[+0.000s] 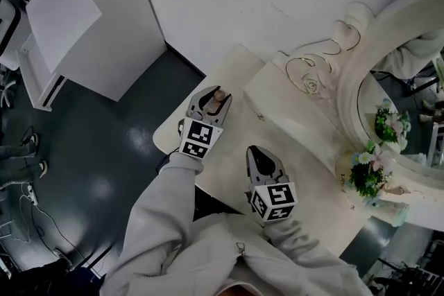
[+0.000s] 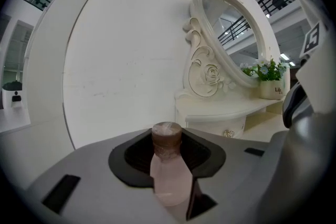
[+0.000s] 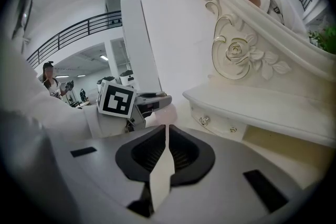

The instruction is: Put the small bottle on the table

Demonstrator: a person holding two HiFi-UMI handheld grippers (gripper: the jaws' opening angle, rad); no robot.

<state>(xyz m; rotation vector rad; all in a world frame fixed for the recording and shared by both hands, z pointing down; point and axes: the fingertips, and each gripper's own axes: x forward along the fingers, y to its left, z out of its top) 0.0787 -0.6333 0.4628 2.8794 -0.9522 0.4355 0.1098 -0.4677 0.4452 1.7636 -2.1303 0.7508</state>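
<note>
currently | left gripper (image 1: 210,102) clamped on small bottle (image 2: 170,178), over the table (image 1: 305,177) edge, contact unclear | right gripper (image 3: 164,165) jaws together, empty | left to do: set down, release

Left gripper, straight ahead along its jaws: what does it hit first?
Probably the white wall behind the table, left of the mirror's carved frame. The left gripper, shut on the small bottle, has nothing nearer in its line, though depth is unclear.

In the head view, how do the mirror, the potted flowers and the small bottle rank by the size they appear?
1. mirror, by far the largest
2. potted flowers
3. small bottle
</note>
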